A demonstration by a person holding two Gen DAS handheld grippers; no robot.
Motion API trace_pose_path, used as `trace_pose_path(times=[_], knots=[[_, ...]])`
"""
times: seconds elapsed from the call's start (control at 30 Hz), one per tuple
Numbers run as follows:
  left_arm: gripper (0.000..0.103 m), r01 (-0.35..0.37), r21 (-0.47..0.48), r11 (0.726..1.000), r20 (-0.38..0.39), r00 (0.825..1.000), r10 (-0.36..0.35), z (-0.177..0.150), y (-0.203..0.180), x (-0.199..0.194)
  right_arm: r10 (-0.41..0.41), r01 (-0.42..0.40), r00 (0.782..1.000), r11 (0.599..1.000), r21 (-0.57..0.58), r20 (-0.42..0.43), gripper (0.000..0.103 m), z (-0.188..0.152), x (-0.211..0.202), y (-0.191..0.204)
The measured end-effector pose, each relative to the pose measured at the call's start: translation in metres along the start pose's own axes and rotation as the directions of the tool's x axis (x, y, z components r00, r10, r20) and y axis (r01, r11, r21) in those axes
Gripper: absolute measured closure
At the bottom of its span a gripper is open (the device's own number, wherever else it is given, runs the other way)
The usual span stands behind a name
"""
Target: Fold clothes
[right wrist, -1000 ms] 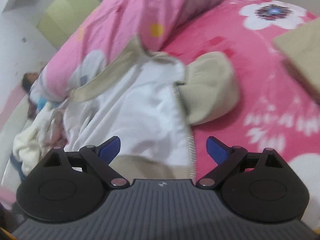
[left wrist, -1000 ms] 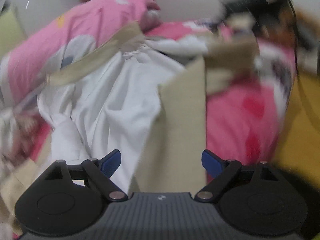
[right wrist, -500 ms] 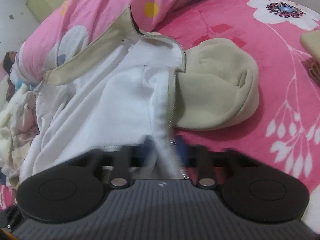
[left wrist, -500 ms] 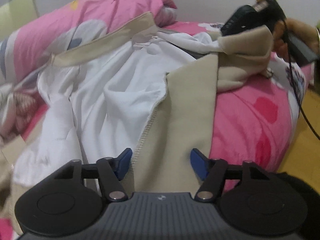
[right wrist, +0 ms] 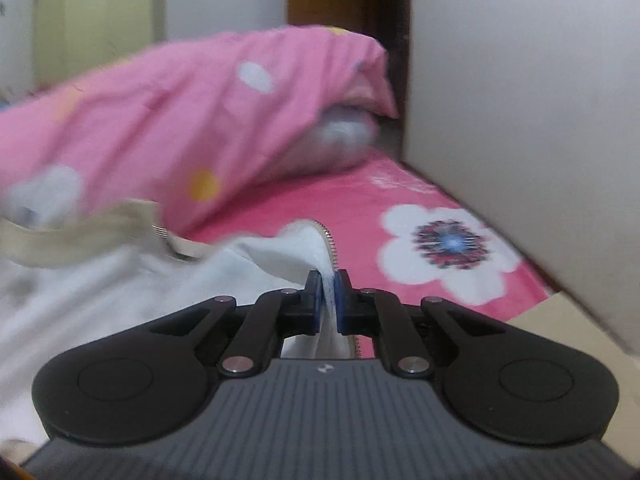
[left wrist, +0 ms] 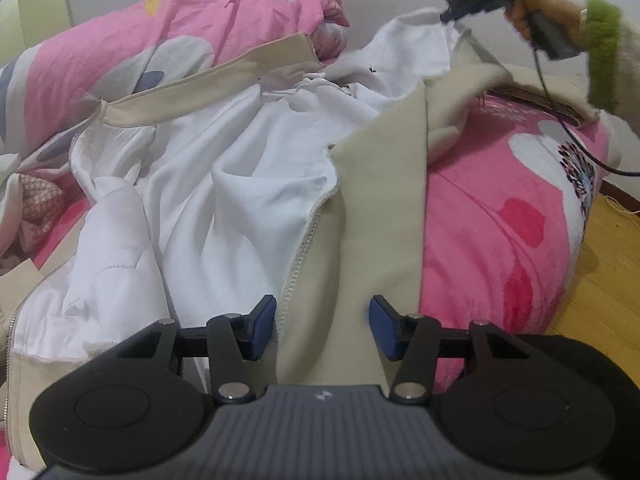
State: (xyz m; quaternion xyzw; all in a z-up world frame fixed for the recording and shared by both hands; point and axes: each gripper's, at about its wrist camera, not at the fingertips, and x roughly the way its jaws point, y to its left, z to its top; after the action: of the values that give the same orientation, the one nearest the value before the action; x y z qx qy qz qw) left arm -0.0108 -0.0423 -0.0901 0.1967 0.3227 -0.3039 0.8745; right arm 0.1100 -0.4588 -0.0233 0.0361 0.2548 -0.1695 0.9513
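**Two grips on one jacket, only one of them made**

Nearest you, your left gripper (left wrist: 322, 328) has its jaws closing around the beige front panel of the jacket (left wrist: 376, 216), which lies opened out on the bed (left wrist: 500, 240) with its white lining up. The blue pads (left wrist: 262, 328) are not yet pressing the cloth. If you lift before they bite, the panel will slide out and slump back over the lining.

The zipper (left wrist: 300, 248) runs just inside the left pad. Close on the teeth instead of the fabric and the hold may be thin and skid.

Further off, your right gripper (right wrist: 328, 298) is pressed together, pinching the jacket's zippered edge and holding it raised above the bed. Pull that edge up and away while the near end is loose and the whole garment may drag across the bed toward the pink quilt (left wrist: 180, 40) and bunch there.

The black cable (left wrist: 560, 120) trailing from your right hand (left wrist: 532, 12) hangs over the bed and could snag the cloth.

Writing: none readable. A small pale mark sits on each gripper body, probably a logo, too small to make out
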Motion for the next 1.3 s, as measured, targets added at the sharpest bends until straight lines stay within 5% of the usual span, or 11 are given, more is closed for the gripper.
trace_pose_path(times=[0.27, 0.37, 0.5, 0.63, 0.73, 0.8, 0.93, 1.07, 1.23, 1.3], knots=[[0.048, 0.003, 0.006, 1.000, 0.002, 1.000, -0.003, -0.003, 0.001, -0.003, -0.097, 0.083, 0.976, 0.993, -0.077, -0.193, 0.096, -0.069, 0.088, 0.006], [0.045, 0.001, 0.002, 1.000, 0.003, 1.000, -0.001, -0.003, 0.002, -0.004, -0.100, 0.091, 0.974, 0.994, -0.056, -0.204, 0.091, -0.062, 0.075, 0.003], [0.044, 0.002, -0.015, 1.000, 0.013, 1.000, -0.002, -0.005, 0.003, -0.007, -0.081, 0.082, 0.993, 0.997, 0.005, -0.091, 0.066, -0.043, 0.012, -0.004], [0.042, 0.006, -0.038, 0.999, 0.021, 1.000, -0.005, -0.008, 0.006, -0.010, 0.129, -0.126, 0.992, 0.984, 0.130, -0.016, 0.037, -0.040, -0.060, -0.003], [0.041, 0.005, -0.067, 0.998, 0.024, 1.000, -0.004, -0.010, 0.007, -0.015, 0.397, -0.367, 0.915, 0.892, 0.265, -0.068, 0.023, -0.060, -0.088, 0.009], [0.039, 0.003, -0.088, 0.996, 0.026, 1.000, -0.001, -0.013, 0.007, -0.019, 0.513, -0.448, 0.852, 0.818, 0.361, -0.105, 0.022, -0.081, -0.091, 0.024], [0.039, -0.013, -0.131, 0.991, 0.034, 0.999, 0.017, -0.015, 0.008, -0.026, 0.566, -0.435, 0.804, 0.769, 0.468, -0.181, 0.022, -0.118, -0.074, 0.059], [0.038, -0.014, -0.165, 0.986, 0.062, 0.998, 0.025, -0.021, 0.008, -0.037, 0.554, -0.399, 0.808, 0.765, 0.505, -0.200, 0.030, -0.131, -0.060, 0.085], [0.038, 0.012, -0.222, 0.975, 0.093, 0.996, 0.009, -0.032, 0.013, -0.042, 0.518, -0.345, 0.831, 0.767, 0.542, -0.204, 0.060, -0.137, -0.060, 0.100], [0.038, 0.024, -0.236, 0.972, 0.103, 0.995, 0.000, -0.035, 0.015, -0.043, 0.522, -0.342, 0.832, 0.751, 0.565, -0.190, 0.061, -0.141, -0.069, 0.100]])
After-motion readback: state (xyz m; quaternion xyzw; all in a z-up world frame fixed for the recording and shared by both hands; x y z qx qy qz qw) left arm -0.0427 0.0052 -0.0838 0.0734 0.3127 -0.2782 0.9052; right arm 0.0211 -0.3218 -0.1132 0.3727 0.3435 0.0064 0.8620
